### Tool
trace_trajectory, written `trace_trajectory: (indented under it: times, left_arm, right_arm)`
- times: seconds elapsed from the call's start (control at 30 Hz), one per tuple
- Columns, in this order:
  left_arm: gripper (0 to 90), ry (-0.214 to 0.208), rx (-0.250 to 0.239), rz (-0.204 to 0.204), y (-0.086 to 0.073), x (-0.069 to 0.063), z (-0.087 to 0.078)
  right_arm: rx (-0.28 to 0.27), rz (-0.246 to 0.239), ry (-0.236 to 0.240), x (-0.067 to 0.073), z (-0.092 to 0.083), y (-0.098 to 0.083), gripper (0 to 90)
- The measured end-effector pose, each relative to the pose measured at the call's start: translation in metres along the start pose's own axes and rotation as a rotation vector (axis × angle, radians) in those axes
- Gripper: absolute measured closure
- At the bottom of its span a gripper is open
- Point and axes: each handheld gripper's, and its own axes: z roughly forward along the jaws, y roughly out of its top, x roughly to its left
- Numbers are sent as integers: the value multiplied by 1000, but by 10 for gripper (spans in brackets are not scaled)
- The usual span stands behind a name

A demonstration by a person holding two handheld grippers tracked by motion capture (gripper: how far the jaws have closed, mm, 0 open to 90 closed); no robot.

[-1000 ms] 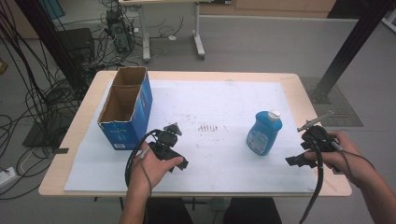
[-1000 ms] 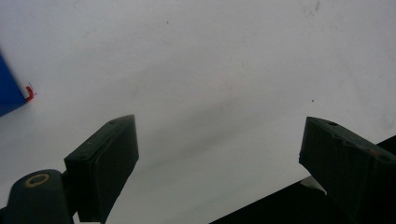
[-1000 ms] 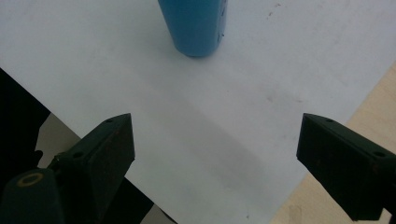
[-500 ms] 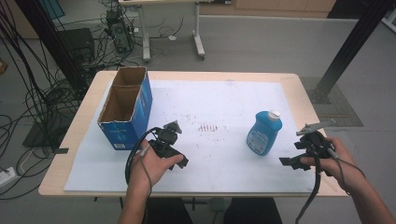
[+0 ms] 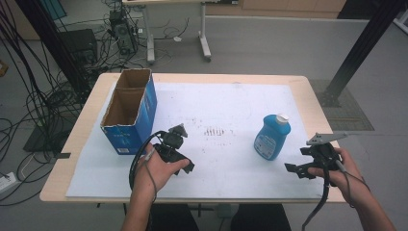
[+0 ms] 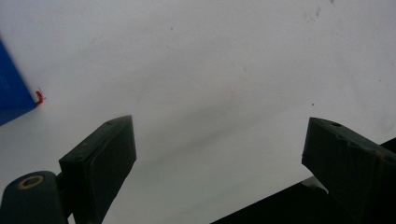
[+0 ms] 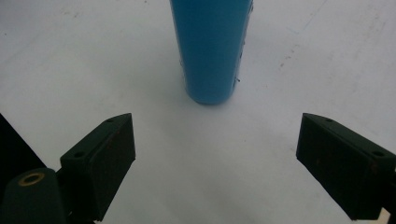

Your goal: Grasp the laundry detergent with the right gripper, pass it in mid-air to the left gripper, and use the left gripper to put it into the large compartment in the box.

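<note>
The blue bottle (image 5: 272, 137) stands upright on the white sheet (image 5: 226, 110) that covers most of the tabletop (image 5: 315, 103), over toward the right side, with its white cap (image 5: 282, 117) on top. The right tool (image 5: 308, 165) sits low at the near right edge of the sheet, just beside the bottle but not touching it, with bare sheet between them. Seen along that tool's own jaws, they stand wide apart with nothing between them, and the bottle (image 7: 211, 49) stands straight ahead, centred in the gap but farther off.

The left tool (image 5: 179, 139) is held near the middle-left of the sheet, with the left hand (image 5: 161, 168) wrapped around its body and a black cable looping down beside the wrist. Its jaws have just been opening and now stand wide, with only white sheet under them and nothing held. In the left gripper view a blue corner of the box (image 6: 14, 91) shows at the left edge.

That box (image 5: 130, 113) is an open cardboard carton with blue sides, standing at the far left of the sheet, close to the left tool and well apart from the bottle. Faint dark marks (image 5: 214, 131) smudge the sheet between the left tool and the bottle.
</note>
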Motion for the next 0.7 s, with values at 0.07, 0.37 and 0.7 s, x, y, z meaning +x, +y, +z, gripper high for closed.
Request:
trace_trajectory:
  times: [0.07,0.37,0.7]
  left_arm:
    - [102,-1,1,0,0,0,0]
    - [102,-1,1,-5,-1,0,-1]
    - [101,-7,0,-7,-2,-1,1]
  right_arm:
    - [-21,-1,4,1,0,-2,114]
    - [-141,13,4,1,5,-13,117]
    - [-243,20,16,5,12,-21,118]
